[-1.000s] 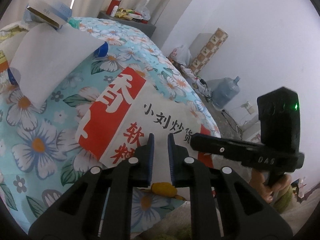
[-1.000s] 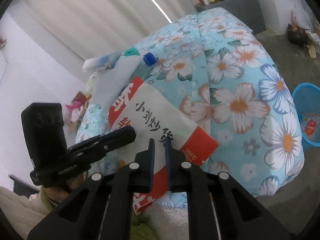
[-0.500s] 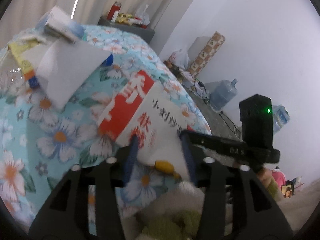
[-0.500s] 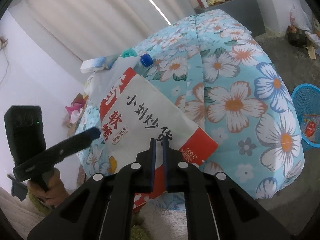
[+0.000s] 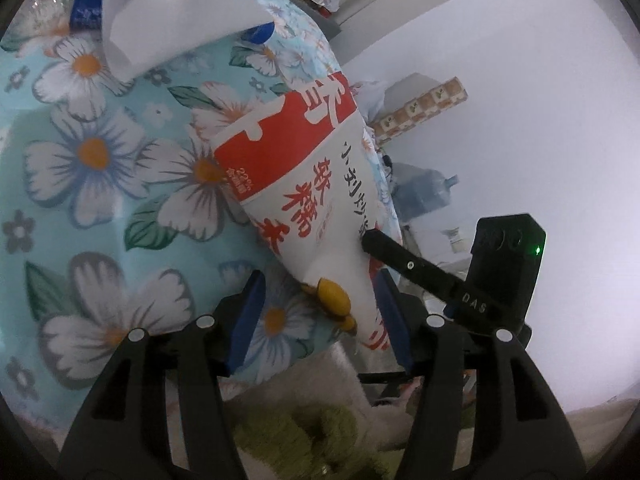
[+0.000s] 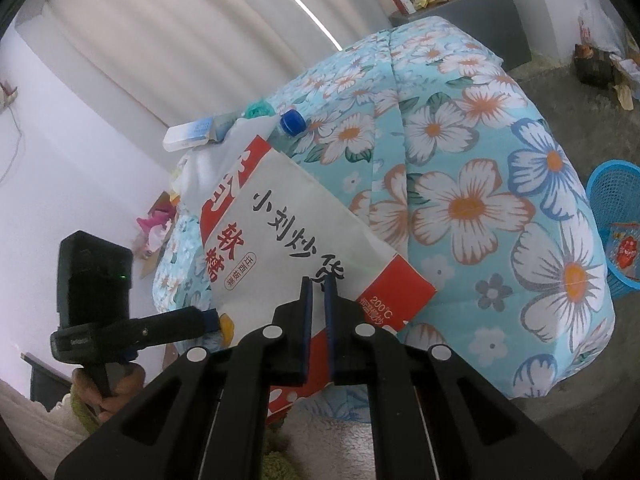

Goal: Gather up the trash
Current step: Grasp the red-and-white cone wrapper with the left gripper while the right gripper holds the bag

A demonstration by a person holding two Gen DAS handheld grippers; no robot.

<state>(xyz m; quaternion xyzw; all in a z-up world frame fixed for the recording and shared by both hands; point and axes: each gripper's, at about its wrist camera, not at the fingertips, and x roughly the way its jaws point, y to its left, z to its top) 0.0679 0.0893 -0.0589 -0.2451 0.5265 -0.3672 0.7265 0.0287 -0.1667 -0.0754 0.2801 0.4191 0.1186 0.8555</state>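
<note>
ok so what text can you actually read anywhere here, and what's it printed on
"小刘炒货": black characters on the white face of the red and white paper bag.
"软糯": red characters on the same bag.
"200°C": white on the bag's red corner; the line under it is too small to read.
"DAS": on the right gripper body, left wrist view.
The small oval label on the bag, the white box and the blue basket contents are too blurred to read.

A white paper bag [image 6: 304, 236] carries red bands and black and red characters. The light-blue cloth [image 6: 472, 168] bears white flowers with orange centres. The blue mesh plastic basket [image 6: 616, 216] holds something seemingly red.
</note>
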